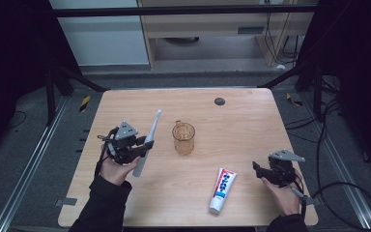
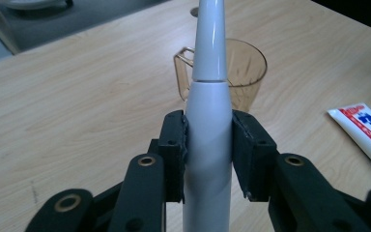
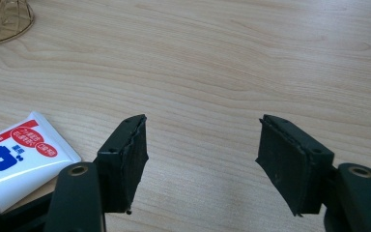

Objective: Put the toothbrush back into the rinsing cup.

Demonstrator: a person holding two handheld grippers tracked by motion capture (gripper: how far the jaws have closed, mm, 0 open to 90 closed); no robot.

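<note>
Starting at the left edge of the wooden table [image 1: 125,104], we see our left gripper [image 1: 142,150] held above the surface, its jaws clamped on the thick white handle of an electric toothbrush [image 1: 147,142]. In the left gripper view the pads [image 2: 174,145] press against both sides of that handle, and the toothbrush [image 2: 207,116] runs up between them with its slim neck pointing toward the far edge. In the high view the brush slants, its head toward the far edge and its base toward the near edge, clear of the wood. Just to its right, near the middle of the table, stands a clear amber measuring cup [image 1: 183,138], upright, its wire-like handle on the far left side. Closer to the near edge and right of the centre lies a white toothpaste tube [image 1: 223,190], flat on the wood, its cap toward the near edge. Near the right edge we see our right gripper [image 1: 257,169]; its jaws stand wide apart with only bare wood between them, and the toothpaste tube lies just beside its left jaw.
</note>
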